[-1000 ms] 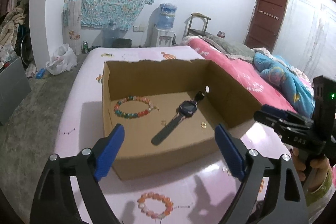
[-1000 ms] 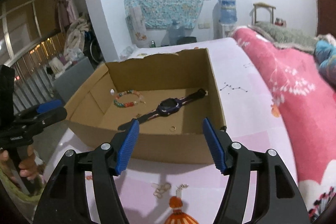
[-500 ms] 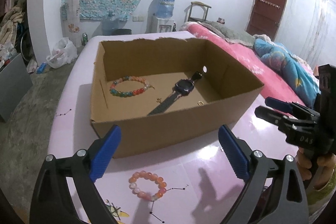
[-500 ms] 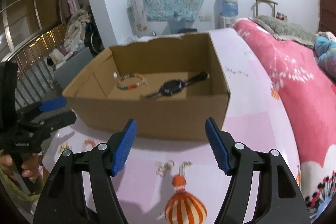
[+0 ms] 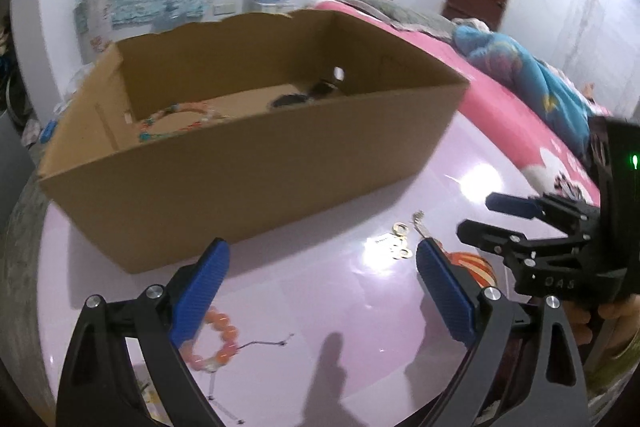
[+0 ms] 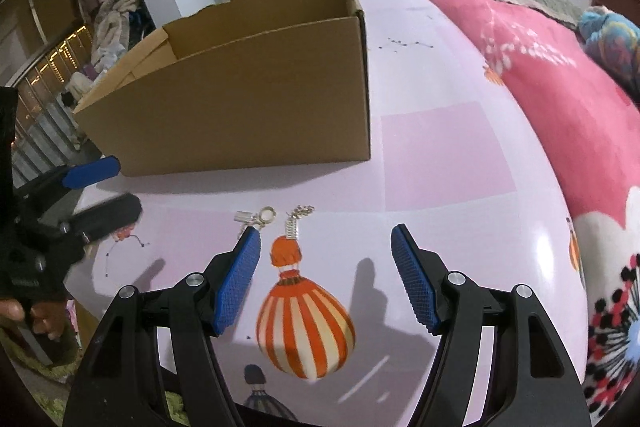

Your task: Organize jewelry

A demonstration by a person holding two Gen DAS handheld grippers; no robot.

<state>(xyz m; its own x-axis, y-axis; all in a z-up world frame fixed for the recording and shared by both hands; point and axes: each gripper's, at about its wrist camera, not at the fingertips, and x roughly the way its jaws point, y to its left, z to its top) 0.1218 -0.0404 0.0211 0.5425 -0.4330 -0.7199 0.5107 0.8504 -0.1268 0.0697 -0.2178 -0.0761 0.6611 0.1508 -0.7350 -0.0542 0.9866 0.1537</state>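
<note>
Jewelry not yet boxed lies on the glossy pink tabletop (image 6: 448, 147), which would explain why both grippers tilt down at it with fingers released and nothing between them. Just inside the left gripper (image 5: 320, 291)'s left finger sits a peach-and-orange beaded bracelet (image 5: 218, 339); just beyond the right gripper (image 6: 325, 273)'s left fingertip lie a small silver keyring-like trinket (image 6: 262, 217) and a short silver chain piece (image 6: 298, 217). Beyond both sets of fingers, the open brown cardboard box (image 5: 248, 179) holds a multicoloured beaded bracelet (image 5: 176, 115) and a dark watch (image 5: 296, 98).
</note>
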